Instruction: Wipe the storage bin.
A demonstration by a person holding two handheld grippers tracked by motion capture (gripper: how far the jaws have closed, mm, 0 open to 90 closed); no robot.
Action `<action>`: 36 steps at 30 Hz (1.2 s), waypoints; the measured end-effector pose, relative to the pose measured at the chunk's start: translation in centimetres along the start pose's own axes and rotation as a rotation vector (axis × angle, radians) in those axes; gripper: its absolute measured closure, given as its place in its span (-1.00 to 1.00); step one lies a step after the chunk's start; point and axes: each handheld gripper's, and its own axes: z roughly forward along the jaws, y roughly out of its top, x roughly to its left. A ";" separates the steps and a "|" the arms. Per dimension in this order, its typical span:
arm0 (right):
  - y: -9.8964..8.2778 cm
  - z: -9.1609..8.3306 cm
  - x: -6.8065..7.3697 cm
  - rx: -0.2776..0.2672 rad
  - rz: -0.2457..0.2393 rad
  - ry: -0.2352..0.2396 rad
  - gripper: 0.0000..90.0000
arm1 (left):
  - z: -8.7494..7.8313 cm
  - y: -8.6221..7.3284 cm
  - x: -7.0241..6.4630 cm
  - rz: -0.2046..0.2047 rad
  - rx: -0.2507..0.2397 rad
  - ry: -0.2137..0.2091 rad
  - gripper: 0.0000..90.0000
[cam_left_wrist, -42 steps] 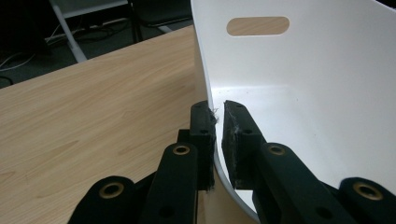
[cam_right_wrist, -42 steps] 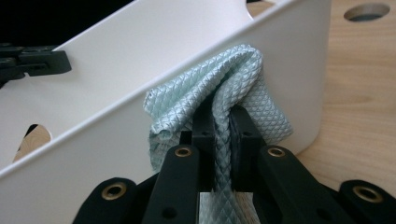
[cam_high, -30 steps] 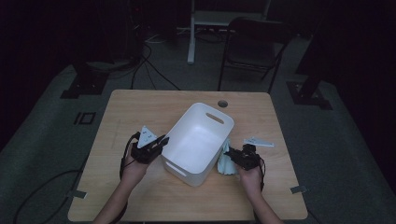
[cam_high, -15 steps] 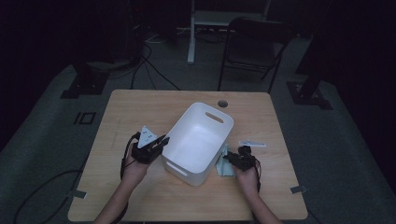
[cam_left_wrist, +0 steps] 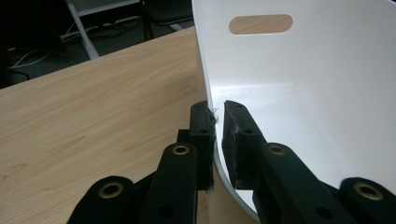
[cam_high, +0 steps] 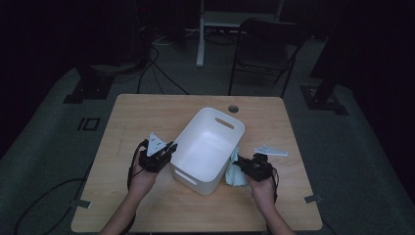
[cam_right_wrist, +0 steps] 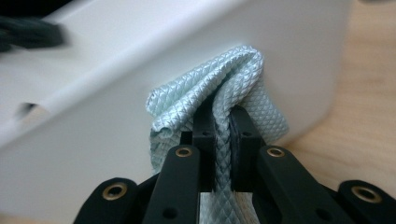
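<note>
table [cam_high: 147, 117] of pale wood (dim room): left gripper [cam_high: 166, 152] pinches bin [cam_high: 208, 147] wall, right gripper [cam_high: 240, 165] clamps cloth [cam_high: 235, 174].

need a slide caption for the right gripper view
Right gripper shut on a folded pale green cloth, held just beside the outer wall of the white bin.

No legible text or labels anywhere
</note>
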 end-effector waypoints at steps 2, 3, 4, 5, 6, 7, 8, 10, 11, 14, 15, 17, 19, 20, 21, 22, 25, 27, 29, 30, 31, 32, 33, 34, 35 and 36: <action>0.3 -0.5 0.5 -0.018 0.006 0.016 0.85 | 0.0 0.0 0.0 -0.003 -0.001 -0.004 0.83; 0.4 -0.6 0.6 -0.020 -0.001 0.010 0.85 | 0.0 0.0 -0.1 -0.001 -0.001 -0.005 0.83; 0.3 -0.5 0.6 -0.024 -0.006 0.003 0.85 | 0.1 0.0 -0.1 -0.002 -0.002 -0.006 0.83; 0.2 -0.4 0.4 -0.028 0.007 0.007 0.85 | 0.1 0.0 -0.1 -0.002 -0.001 -0.007 0.83; 0.1 -0.3 0.3 -0.025 0.011 0.005 0.85 | 0.1 0.0 -0.2 0.000 -0.003 -0.009 0.83; 0.1 -0.2 0.3 -0.023 0.003 -0.005 0.85 | 0.1 0.0 -0.2 -0.001 -0.004 -0.011 0.83; 0.0 -0.1 0.3 -0.018 0.002 -0.011 0.85 | 0.1 0.0 -0.1 -0.002 -0.004 -0.013 0.82; 0.0 0.0 0.2 -0.012 0.008 -0.010 0.85 | 0.1 0.0 -0.2 -0.001 -0.008 -0.017 0.82; -0.1 0.0 0.0 -0.010 0.006 -0.012 0.85 | 0.1 0.0 -0.2 -0.003 -0.008 -0.018 0.82; -0.4 0.4 -0.3 0.003 0.013 -0.022 0.85 | 0.1 0.0 -0.2 -0.003 -0.008 -0.022 0.82; -0.5 0.6 -0.5 0.010 0.021 -0.024 0.85 | 0.1 0.0 -0.2 -0.002 -0.008 -0.021 0.82; -0.8 0.9 -0.8 0.022 0.030 -0.030 0.85 | 0.1 0.0 -0.2 0.003 -0.008 -0.020 0.82; -1.0 1.3 -1.1 0.033 0.037 -0.039 0.85 | 0.1 0.0 -0.3 0.009 -0.006 -0.014 0.82; -1.2 1.5 -1.3 0.040 0.042 -0.047 0.85 | 0.1 0.0 -0.3 0.008 -0.006 -0.015 0.81; -1.3 1.7 -1.5 0.048 0.047 -0.052 0.85 | 0.1 0.0 -0.3 0.008 -0.006 -0.014 0.81; -1.5 2.0 -1.8 0.057 0.055 -0.058 0.85 | 0.1 0.0 -0.3 0.006 -0.006 -0.015 0.81; -2.0 2.7 -2.5 0.083 0.080 -0.064 0.85 | 0.1 0.0 -0.2 0.002 -0.006 -0.018 0.80; -2.3 3.2 -2.8 0.098 0.078 -0.078 0.85 | 0.1 0.0 -0.2 -0.003 -0.009 -0.024 0.79; -2.7 3.7 -3.2 0.119 0.071 -0.100 0.85 | 0.1 0.0 -0.2 -0.002 -0.008 -0.022 0.79; -2.9 4.0 -3.5 0.129 0.078 -0.104 0.85 | 0.1 0.0 -0.2 -0.001 -0.009 -0.020 0.79; -3.1 4.3 -3.7 0.140 0.084 -0.111 0.85 | 0.1 0.0 -0.2 -0.002 -0.009 -0.019 0.79; -3.2 4.6 -3.8 0.148 0.088 -0.116 0.85 | 0.1 0.0 -0.3 -0.004 -0.009 -0.017 0.79; -3.3 4.6 -3.9 0.148 0.092 -0.116 0.85 | 0.1 0.0 -0.3 -0.003 -0.009 -0.015 0.79; -3.2 4.6 -3.9 0.150 0.097 -0.116 0.85 | 0.1 0.0 -0.3 -0.003 -0.008 -0.011 0.79; -3.1 4.5 -3.7 0.153 0.092 -0.116 0.85 | 0.1 0.0 -0.3 -0.002 -0.007 -0.007 0.79; -3.0 4.4 -3.5 0.149 0.084 -0.117 0.85 | 0.1 0.0 -0.4 -0.001 -0.006 -0.004 0.79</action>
